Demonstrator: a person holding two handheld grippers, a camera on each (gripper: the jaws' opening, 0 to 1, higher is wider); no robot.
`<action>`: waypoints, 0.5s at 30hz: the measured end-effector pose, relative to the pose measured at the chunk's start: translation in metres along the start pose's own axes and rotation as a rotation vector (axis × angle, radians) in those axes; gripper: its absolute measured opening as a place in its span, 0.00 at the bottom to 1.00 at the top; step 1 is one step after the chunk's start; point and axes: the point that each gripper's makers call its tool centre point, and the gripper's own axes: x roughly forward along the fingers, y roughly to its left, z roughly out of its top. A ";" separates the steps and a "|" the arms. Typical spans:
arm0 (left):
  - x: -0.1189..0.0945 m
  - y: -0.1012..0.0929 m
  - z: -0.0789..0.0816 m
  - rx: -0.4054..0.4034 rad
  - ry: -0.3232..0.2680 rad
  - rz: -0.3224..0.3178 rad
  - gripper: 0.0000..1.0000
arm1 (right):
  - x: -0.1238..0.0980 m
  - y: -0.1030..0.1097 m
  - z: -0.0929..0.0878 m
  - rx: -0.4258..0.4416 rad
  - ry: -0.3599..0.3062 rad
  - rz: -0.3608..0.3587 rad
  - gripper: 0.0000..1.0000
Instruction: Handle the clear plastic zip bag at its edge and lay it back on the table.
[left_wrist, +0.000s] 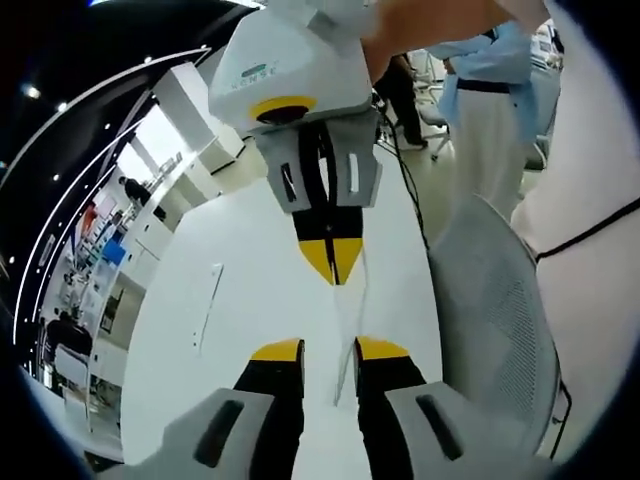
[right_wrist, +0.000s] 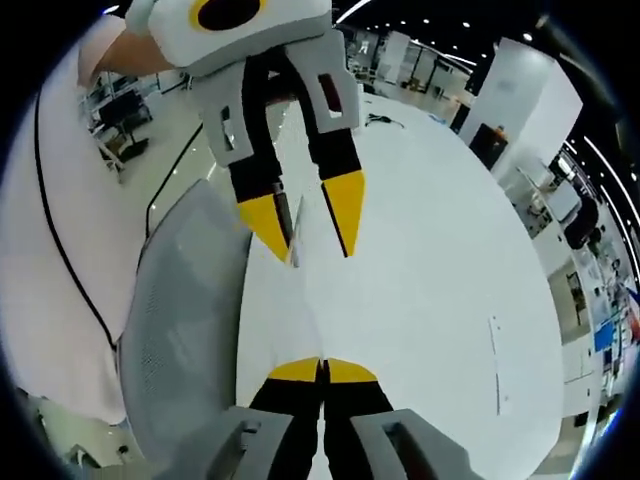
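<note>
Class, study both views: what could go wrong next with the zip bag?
Only the right gripper looks shut on the clear bag; the left gripper stands open, so the thin edge may slip. The bag hangs near the table edge beside a mesh chair; it might land off the table.

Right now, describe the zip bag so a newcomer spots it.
On the white table, beside the grey mesh chair, two grippers face each other. The clear zip bag stretches edge-on between them, one end pinched by the right gripper. Unlike the thin strip lying flat farther off, it is see-through and lifted.
</note>
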 end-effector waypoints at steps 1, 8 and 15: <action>0.000 -0.001 0.003 0.004 -0.003 -0.002 0.17 | 0.000 0.000 0.000 -0.005 0.005 -0.001 0.00; -0.002 -0.009 0.029 0.039 -0.036 -0.021 0.19 | 0.000 -0.005 0.000 -0.002 0.022 -0.022 0.00; -0.003 -0.015 0.047 0.055 -0.060 -0.036 0.19 | 0.000 -0.005 0.001 -0.004 0.030 -0.030 0.00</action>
